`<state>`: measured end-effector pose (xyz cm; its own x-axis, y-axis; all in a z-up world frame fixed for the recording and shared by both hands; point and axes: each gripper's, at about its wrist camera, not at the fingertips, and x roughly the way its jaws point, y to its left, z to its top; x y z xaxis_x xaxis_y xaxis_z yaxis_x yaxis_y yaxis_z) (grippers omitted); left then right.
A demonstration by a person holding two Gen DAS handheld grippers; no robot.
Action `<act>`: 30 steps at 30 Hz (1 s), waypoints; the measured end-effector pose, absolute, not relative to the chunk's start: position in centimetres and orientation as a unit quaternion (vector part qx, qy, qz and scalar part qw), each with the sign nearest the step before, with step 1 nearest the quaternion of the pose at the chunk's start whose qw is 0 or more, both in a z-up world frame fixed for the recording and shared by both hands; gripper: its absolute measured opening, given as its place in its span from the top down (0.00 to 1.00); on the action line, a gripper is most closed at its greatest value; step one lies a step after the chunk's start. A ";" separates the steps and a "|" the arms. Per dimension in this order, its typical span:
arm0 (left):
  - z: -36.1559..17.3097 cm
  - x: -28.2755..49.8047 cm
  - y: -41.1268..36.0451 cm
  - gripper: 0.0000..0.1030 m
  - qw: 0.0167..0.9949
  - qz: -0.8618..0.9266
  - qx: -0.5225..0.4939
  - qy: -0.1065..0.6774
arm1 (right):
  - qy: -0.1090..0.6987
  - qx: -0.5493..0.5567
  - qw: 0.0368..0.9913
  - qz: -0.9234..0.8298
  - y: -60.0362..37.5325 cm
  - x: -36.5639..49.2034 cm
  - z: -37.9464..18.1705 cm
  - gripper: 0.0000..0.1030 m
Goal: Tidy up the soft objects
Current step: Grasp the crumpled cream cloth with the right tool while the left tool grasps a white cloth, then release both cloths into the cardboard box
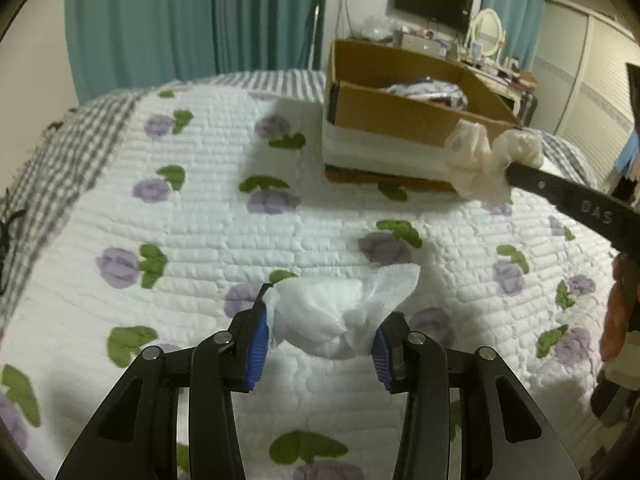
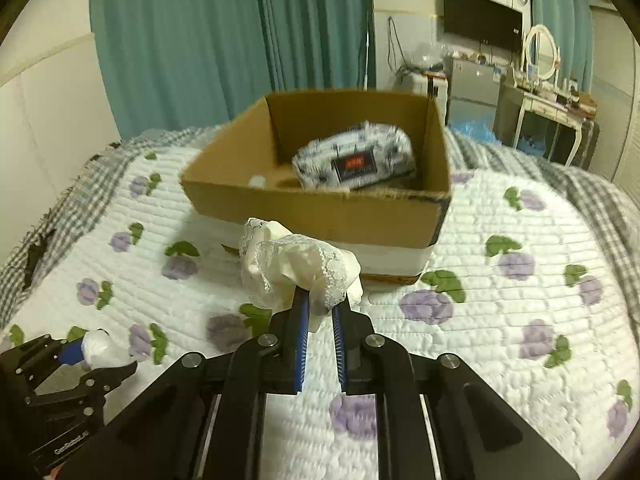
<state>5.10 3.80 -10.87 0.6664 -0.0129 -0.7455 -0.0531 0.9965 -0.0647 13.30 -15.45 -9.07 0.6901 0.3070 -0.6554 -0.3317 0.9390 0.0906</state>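
My left gripper (image 1: 320,320) is shut on a rolled white cloth bundle (image 1: 332,320), held just above the quilt; the same bundle (image 2: 100,346) shows at the lower left of the right wrist view. My right gripper (image 2: 320,300) is shut on a cream lace-trimmed bundle (image 2: 296,266), lifted in front of the cardboard box (image 2: 320,216). That cream bundle (image 1: 480,160) hangs by the box's near corner in the left wrist view. Inside the box (image 1: 400,116) lies a black-and-white patterned pouch (image 2: 354,164).
A white quilt with purple flowers (image 1: 200,200) covers the bed, over a grey checked sheet (image 1: 60,160). Teal curtains (image 2: 200,40) hang behind. A dresser with a mirror (image 2: 540,52) and a wall screen (image 2: 482,24) stand at the far right.
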 end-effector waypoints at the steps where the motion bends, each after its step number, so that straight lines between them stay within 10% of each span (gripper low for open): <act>1: -10.5 5.0 3.8 0.59 0.913 0.009 -0.041 0.405 | 0.347 -0.017 0.921 0.175 -15.5 12.6 -8.5 0.89; 30: 4.5 14.7 -0.2 0.59 0.970 -0.028 0.029 0.242 | 0.188 0.005 0.967 0.173 -18.2 14.9 8.4 0.89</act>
<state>14.71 -0.23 4.52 0.8817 -0.0397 -0.4701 0.0680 0.9967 0.0434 14.90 -18.21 8.36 0.8695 0.3364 -0.3617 -0.3327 0.9401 0.0743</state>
